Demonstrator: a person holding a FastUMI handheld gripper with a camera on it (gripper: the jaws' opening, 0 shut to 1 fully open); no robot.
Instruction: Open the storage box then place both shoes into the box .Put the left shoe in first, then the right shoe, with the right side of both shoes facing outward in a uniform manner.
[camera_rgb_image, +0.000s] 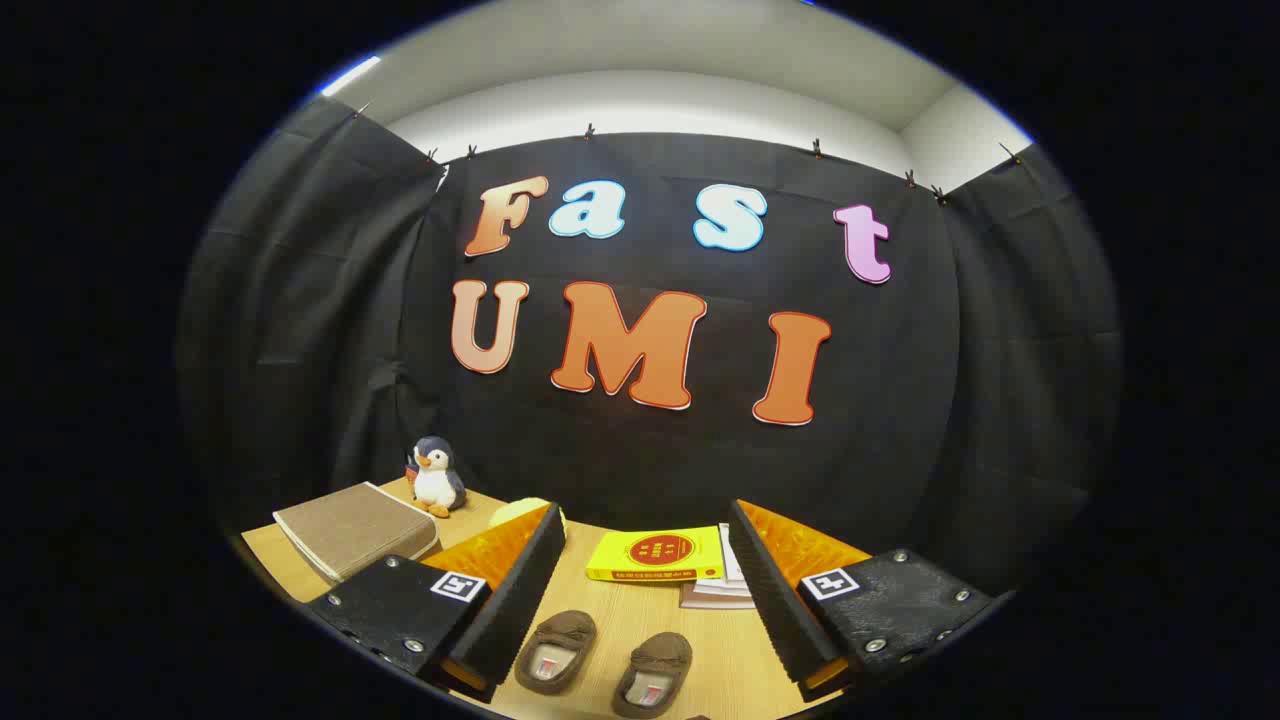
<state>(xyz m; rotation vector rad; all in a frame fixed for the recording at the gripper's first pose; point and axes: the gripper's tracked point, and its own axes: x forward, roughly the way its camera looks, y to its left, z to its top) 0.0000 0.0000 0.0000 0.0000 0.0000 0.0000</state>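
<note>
Wooden and pale, the counter (640, 610) carries everything in sight, backed by the booth's black cloth wall (1000, 400). Two brown slippers lie on it side by side near the hand-held gripper (645, 590), toes pointing away toward the wall and their openings toward the camera. The left shoe (556, 650) sits just beside the gripper's left finger (515, 600); the right shoe (653, 672) lies close to its right, a little nearer, roughly midway between the two fingers. The two shoes are near each other, but whether they touch cannot be told.

The hand-held gripper hangs above the counter with its fingers spread wide apart, gripping nothing; both shoes lie in the gap below and between them, clear of the pads.

Beyond the fingers, farther along the counter, a yellow book (655, 555) with a red round mark lies flat, overlapping a paler booklet (715, 592) at its right end. On the far left a thick brown book (352, 528) rests at an angle, and just behind it a small plush penguin (437, 477) stands upright against the cloth. A yellowish rounded object (520, 510) peeks out behind the left finger's tip; too much of it is hidden to tell what it is.
</note>
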